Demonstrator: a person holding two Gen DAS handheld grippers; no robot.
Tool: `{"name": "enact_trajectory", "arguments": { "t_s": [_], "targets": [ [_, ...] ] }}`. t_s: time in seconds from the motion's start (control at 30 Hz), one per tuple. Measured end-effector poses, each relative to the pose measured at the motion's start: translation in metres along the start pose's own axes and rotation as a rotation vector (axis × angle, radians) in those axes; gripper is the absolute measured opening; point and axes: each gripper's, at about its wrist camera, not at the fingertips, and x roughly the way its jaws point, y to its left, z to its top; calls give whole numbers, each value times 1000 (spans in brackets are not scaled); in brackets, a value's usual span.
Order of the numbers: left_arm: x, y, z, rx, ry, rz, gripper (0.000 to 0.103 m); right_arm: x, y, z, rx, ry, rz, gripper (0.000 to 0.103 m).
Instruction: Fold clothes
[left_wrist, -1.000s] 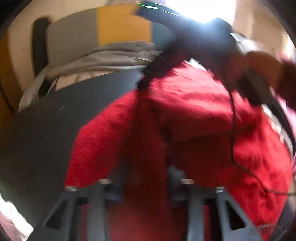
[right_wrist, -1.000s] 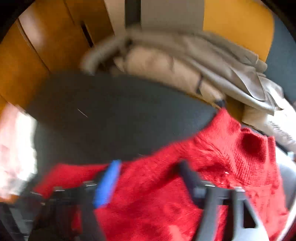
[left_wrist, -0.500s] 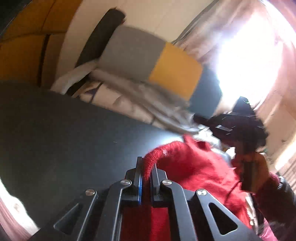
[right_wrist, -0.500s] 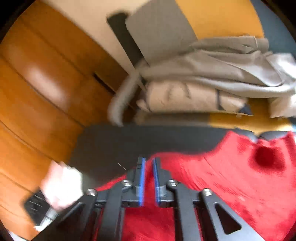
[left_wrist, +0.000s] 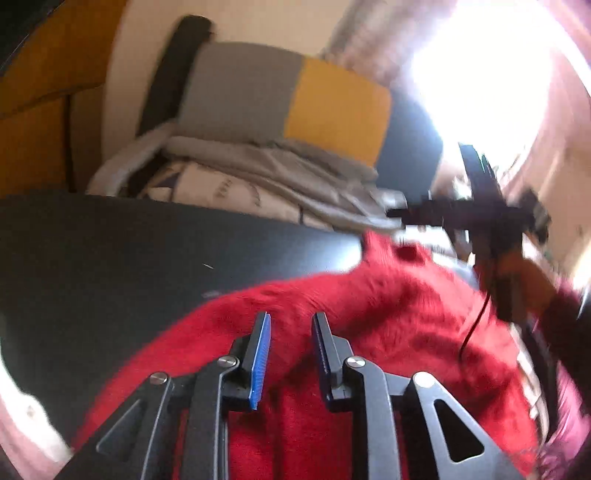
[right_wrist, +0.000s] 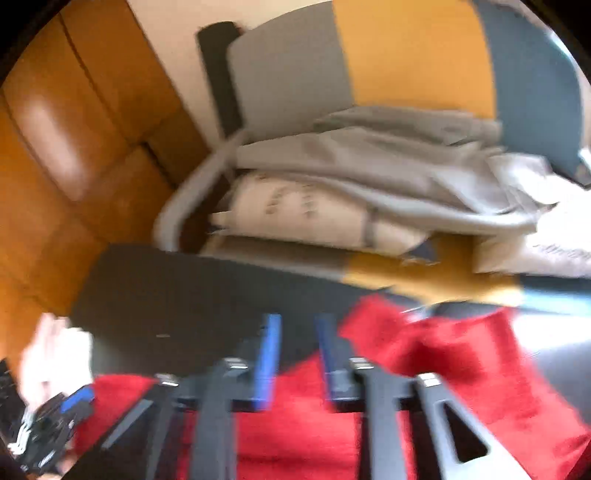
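Fingers (left_wrist: 260, 354) of both grippers are spread, empty, over the red sweater (left_wrist: 388, 314) on the dark table (left_wrist: 110, 251).

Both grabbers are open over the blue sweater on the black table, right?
Almost. The sweater is red, not blue; only the pads on the fingers are blue. The left wrist view shows it best. The rest holds: the left gripper and the right gripper are both open over it, and it lies on the black table.
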Motion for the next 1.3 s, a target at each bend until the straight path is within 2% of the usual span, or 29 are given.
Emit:
{"name": "enact_trajectory", "arguments": {
  "t_s": [0.03,0.2,0.27,0.3,0.33,0.37,0.47,0.6,0.67,0.7,0.73,0.8,0.87,1.0,1.07,1.2,1.23,1.3],
  "targets": [
    [7,-5,-2,24,16,0,22,4,-3,2,-23,23,-26,57],
    [35,-13,-10,132,94,64,22,57,-6,-7,-143,196,-120,59],
    [42,-13,-11,174,110,100,26,70,-3,-14,-196,204,-150,61],
    [42,-14,-10,204,98,132,26,73,-1,-16,-220,196,-159,57],
    [41,-15,-8,230,82,170,27,74,4,-16,-240,189,-163,40],
    [40,-15,-6,255,62,214,27,74,7,-17,-262,180,-174,13],
    [40,-12,4,295,20,344,27,77,0,-14,-250,137,-214,13],
    [53,11,16,232,56,471,27,83,-12,-10,-206,76,-262,13],
    [57,18,18,205,77,513,27,86,-18,-8,-184,46,-287,19],
    [53,17,17,197,57,500,27,87,-21,-7,-173,31,-299,20],
    [48,13,16,202,33,493,27,88,-24,-7,-160,18,-306,28],
    [31,-5,14,236,-35,458,27,86,-29,-7,-132,5,-308,38],
    [18,-21,11,228,-72,363,27,81,-35,-5,-112,20,-295,59],
    [12,-53,-2,209,-14,170,27,42,-34,-14,-161,8,-269,59],
    [13,-67,-16,194,30,101,27,17,-34,-27,-194,1,-267,60],
    [-4,-79,-55,131,44,80,27,-34,-53,-85,-154,41,-216,64],
    [-12,-79,-65,101,50,63,27,-46,-58,-100,-144,51,-203,70],
    [-15,-83,-82,72,82,46,28,-72,-67,-129,-124,71,-177,75]
  ]
}}
